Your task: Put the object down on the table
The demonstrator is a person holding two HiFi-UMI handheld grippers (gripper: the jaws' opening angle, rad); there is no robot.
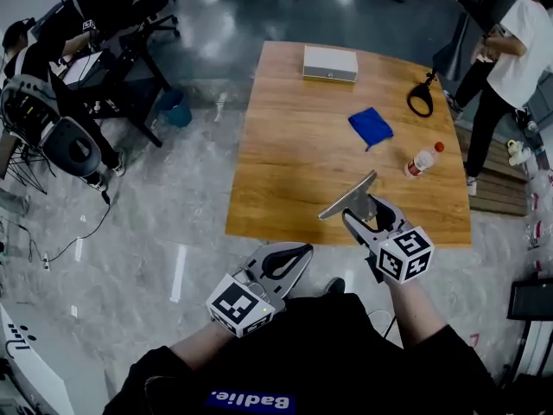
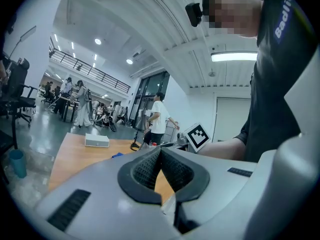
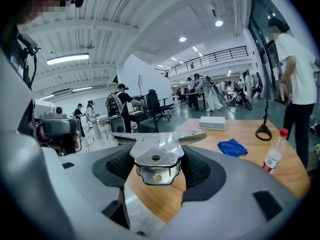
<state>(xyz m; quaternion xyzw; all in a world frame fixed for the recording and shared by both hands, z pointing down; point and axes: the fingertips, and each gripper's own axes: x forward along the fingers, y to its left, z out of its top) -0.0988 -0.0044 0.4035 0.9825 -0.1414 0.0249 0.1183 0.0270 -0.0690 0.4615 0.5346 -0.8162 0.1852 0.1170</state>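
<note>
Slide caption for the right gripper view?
Right tongs clamp a shiny metal tool above the wooden table's near edge.

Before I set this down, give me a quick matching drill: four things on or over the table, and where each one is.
Things:
1. shiny metal T-shaped bracket
2. white flat box
3. blue folded cloth
4. clear plastic bottle with red cap

Places:
A. far end of the wooden table
B. near the table's right edge
C. in the right gripper
D. between box and bottle

Pairs: 1-C, 2-A, 3-D, 4-B
</note>
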